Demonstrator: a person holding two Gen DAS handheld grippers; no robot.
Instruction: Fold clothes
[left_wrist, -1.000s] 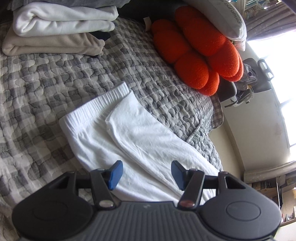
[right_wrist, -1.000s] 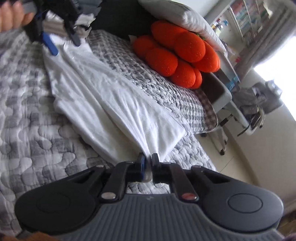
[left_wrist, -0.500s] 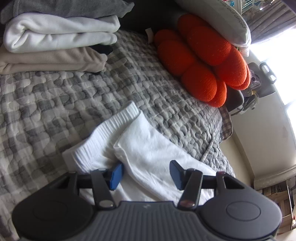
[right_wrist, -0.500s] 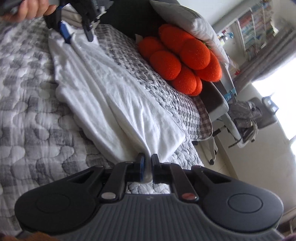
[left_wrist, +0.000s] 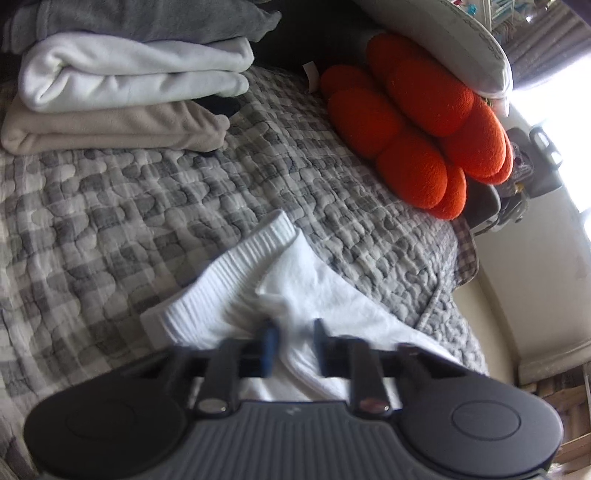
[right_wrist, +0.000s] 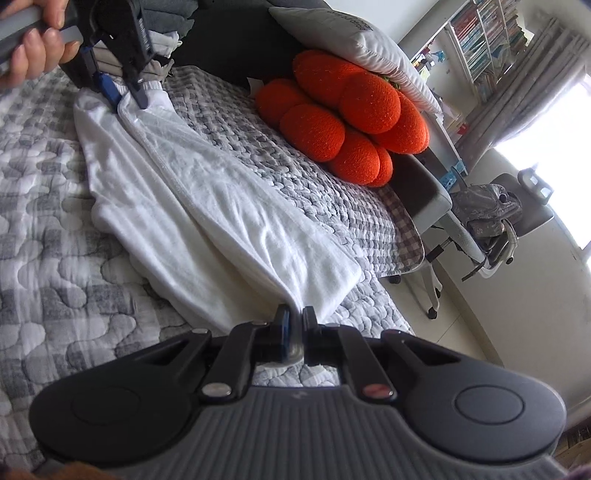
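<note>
- Fingers of the left gripper (left_wrist: 291, 345) have just been closing on the waistband end of the white trousers (right_wrist: 221, 199) – cloth sits between them, at the far end of the bed (right_wrist: 55, 295).
- Right gripper (right_wrist: 293, 325) fingers are clamped together on the near hem.
- Trousers lie folded lengthwise across the quilt, a stack of folded clothes (left_wrist: 122, 96) beyond.
- Step in hand, I judge: gripping both ends – next, lift one end over to the other, edges aligned.
</note>
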